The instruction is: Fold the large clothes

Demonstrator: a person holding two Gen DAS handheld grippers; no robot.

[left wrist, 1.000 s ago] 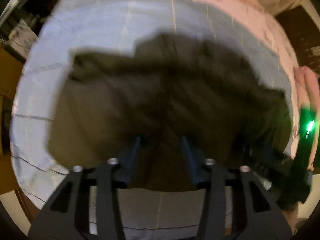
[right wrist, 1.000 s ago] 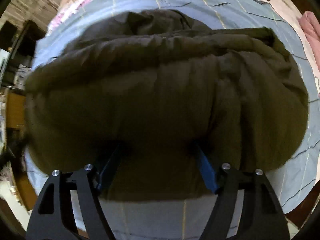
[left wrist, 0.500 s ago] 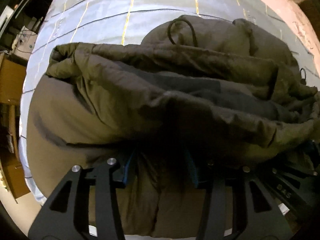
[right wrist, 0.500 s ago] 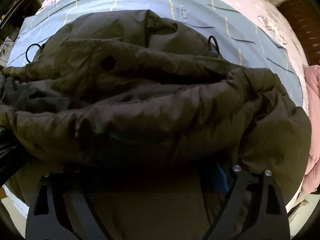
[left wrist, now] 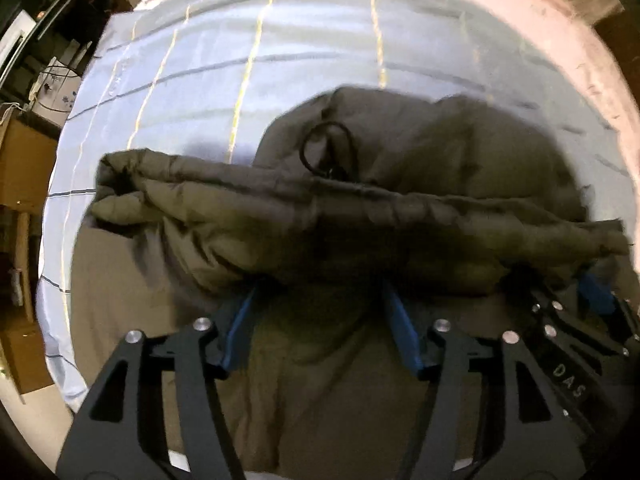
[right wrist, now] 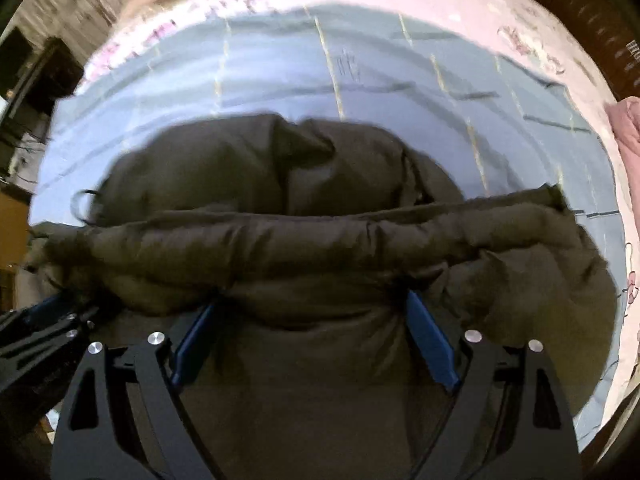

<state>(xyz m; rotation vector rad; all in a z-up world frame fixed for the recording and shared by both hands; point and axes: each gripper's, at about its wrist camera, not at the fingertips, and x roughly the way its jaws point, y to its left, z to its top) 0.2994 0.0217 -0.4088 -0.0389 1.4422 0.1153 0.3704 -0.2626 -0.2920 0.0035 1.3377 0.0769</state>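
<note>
The olive jacket (left wrist: 400,208) lies mid-bed on the blue sheet (left wrist: 200,60) — its hem edge is carried toward twelve o'clock, draped over both spread-jawed grippers (left gripper (left wrist: 320,280), right gripper (right wrist: 312,300)); whether anything is pinched cannot be told, and flattening is left.

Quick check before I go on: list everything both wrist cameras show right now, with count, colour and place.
padded jacket: one, olive green, on the bed, its folded edge draped over both grippers' fingers
drawcord loop: one, black, on the jacket's far part
blue sheet: one, pale blue with yellow and dark lines, under the jacket
pink bedding: one, pink patterned, beyond the sheet
pink cloth: one, right edge of the right wrist view
cardboard box: one, brown, left of the bed
left gripper: one, black with blue fingers, fingertips hidden under the jacket
right gripper: one, same colours, fingertips hidden too
</note>
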